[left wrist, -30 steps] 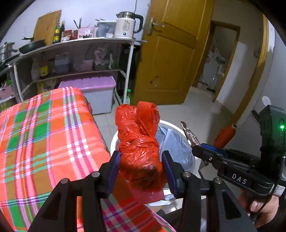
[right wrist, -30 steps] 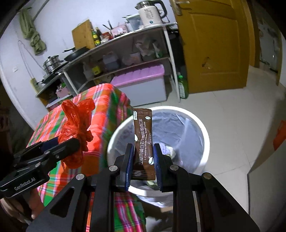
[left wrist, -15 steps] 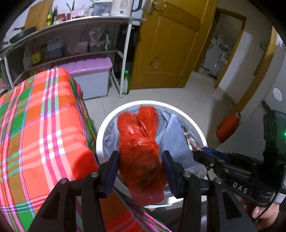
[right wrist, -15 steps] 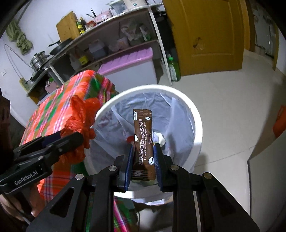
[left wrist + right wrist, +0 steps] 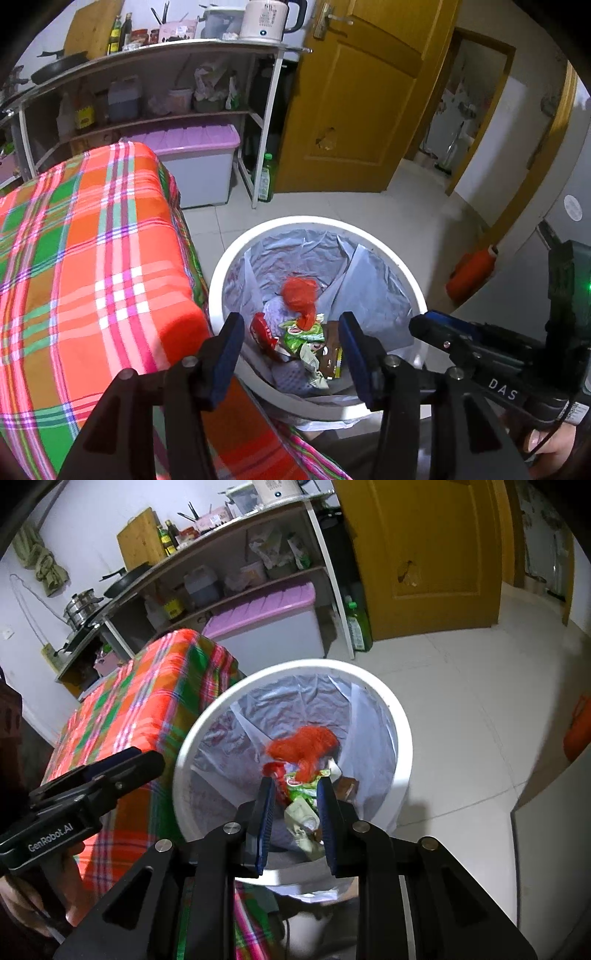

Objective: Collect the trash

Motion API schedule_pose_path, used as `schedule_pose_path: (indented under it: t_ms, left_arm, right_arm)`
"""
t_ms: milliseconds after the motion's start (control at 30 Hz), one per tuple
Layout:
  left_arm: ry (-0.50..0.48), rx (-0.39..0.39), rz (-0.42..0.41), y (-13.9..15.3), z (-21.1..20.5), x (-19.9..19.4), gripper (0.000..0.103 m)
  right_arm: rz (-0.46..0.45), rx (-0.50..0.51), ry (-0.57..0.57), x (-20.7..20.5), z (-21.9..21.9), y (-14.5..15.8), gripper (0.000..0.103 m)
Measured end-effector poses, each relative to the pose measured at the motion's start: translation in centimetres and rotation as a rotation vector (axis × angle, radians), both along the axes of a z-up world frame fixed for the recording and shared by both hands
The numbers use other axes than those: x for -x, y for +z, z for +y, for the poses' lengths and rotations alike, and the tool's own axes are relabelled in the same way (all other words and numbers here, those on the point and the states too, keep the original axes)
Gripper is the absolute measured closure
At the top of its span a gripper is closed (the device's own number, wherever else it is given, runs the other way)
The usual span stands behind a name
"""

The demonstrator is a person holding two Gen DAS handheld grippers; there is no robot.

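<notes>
While your two claws hang over the bin (image 5: 384, 258), the plaid-covered surface (image 5: 92, 266) fills the left of the left wrist frame, its corner touching the bin's white rim. At the top of that frame a shelf (image 5: 155, 51) carries a kettle (image 5: 266, 18), bottles and a pan, with a lilac-lidded box (image 5: 195, 162) below it and a yellow door (image 5: 362, 96) to its right.

The bin sits at lower centre in both frames, lined with a pale bag. Down inside it, near the centre, lies the red bag (image 5: 300, 295), a crumpled lump resting on top of the other trash. Just below it in the frame lie a green wrapper (image 5: 301, 334) and a brown sachet (image 5: 330, 356), with a red wrapper (image 5: 262, 332) to their left.

Your left claw (image 5: 291, 360) is opening, its jaws wide with nothing between them; the trash seen through the gap lies far below. Your right claw (image 5: 295, 823), at bottom centre of the right wrist frame, stands narrowly parted and also holds nothing. Each claw shows at the edge of the other's frame, with your hand (image 5: 33, 897) behind it.
</notes>
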State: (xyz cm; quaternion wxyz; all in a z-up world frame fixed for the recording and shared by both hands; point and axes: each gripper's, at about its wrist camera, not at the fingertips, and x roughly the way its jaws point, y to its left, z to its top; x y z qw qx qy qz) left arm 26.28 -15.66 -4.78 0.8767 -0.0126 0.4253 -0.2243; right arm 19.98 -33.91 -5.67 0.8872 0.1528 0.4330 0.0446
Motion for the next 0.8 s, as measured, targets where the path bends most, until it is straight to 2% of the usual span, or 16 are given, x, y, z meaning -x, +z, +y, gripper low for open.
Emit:
schedule_pose_path:
  t_ms: [467,800]
  left_arm:
    - [0.032,0.007,-0.143,5.0,2.8,6.9,0.050]
    - [0.088,-0.002,-0.227,7.2,6.0,11.7,0.050]
  right_arm:
    - [-0.140,0.023,0.049,5.0,3.5,5.8,0.079]
    - [-0.200,0.073,0.104,8.9,6.8,7.8,0.079]
